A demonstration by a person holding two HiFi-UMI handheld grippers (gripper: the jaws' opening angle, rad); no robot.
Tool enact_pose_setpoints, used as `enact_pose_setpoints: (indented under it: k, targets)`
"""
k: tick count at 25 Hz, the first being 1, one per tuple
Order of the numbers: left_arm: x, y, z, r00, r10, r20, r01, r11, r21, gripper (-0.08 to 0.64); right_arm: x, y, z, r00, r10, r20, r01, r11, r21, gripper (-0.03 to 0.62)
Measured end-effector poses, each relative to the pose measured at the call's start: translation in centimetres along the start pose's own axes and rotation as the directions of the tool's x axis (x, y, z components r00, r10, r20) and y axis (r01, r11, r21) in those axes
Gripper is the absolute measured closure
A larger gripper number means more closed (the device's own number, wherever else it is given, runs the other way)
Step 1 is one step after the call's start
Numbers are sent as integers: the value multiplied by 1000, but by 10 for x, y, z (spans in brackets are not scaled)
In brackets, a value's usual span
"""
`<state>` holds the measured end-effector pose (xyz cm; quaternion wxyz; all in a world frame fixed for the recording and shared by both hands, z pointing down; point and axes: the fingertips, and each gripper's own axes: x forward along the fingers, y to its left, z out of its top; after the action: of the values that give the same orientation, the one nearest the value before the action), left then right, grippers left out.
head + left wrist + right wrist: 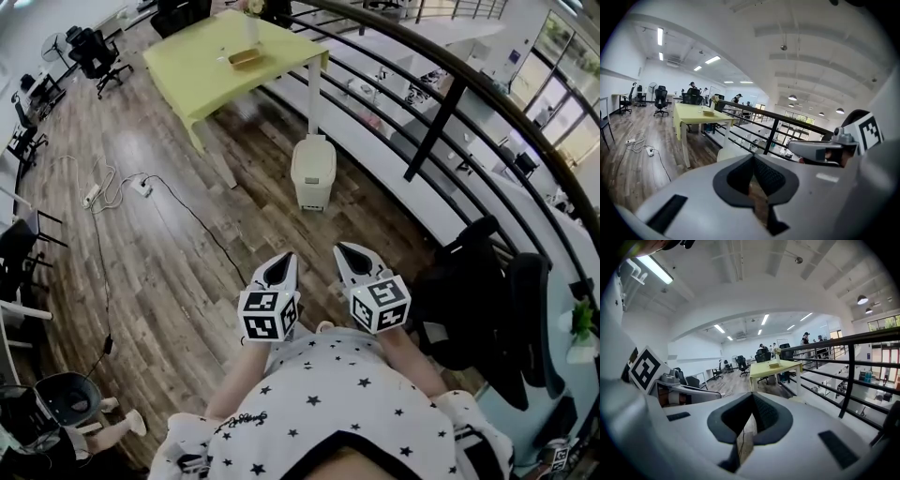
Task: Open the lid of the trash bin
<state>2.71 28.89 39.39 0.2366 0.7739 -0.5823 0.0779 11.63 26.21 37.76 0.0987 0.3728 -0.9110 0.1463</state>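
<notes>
Nearest the camera: a person's white shirt with black stars [347, 403] fills the lower edge of the head view, with both grippers held just ahead of it.
Left gripper [279, 264]: its own view shows the dark pads meeting at the tips [753, 161]; only wooden floor shows through the slit behind them, so it is closed and carries nothing.
Right gripper [349, 253]: the same in its view [752, 400], tips together with only floor seen through the gap.
Small cream plastic trash bin with a rounded lid [312, 169]: it stands upright on the brown wooden plank floor [187, 281], just beside a leg of the yellow-green table [211, 70] and near the black metal railing [450, 103]. It is well apart from both grippers, and its lid is down.
Stage: approach not yet made; nothing is touching the bin.
Handling: probably light, stiff moulded plastic with a smooth, rather slippery skin, so the whole bin may slide or tip if the lid is pulled hard.
Where to take hold: likely the lid's front lip, pinched and swung upward, with the other gripper steadying the body. Which side carries the hinge cannot be told from here.
Also on the floor: a white power strip with a trailing cable [141, 186], well to the left of the bin.
</notes>
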Motion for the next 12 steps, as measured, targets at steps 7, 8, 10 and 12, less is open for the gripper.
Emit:
enact_pose_setpoints:
  k: [7, 8, 10, 12]
  targets:
    - [2, -15, -6, 1000, -4, 7, 4, 999, -37, 548, -13, -5, -1, 1000, 13, 16, -13, 1000, -9, 598]
    - [1, -17, -8, 1000, -5, 6, 5, 999, -40, 548, -14, -5, -3, 1000, 14, 13, -13, 1000, -9, 598]
    - [2, -22, -11, 1000, -10, -1, 10, 999, -40, 548, -16, -8, -7, 1000, 14, 8, -14, 1000, 6, 598]
    - [4, -25, -13, 1000, -17, -8, 17, 999, -41, 548, -17, -14, -9, 1000, 7, 4, -7, 999, 31, 598]
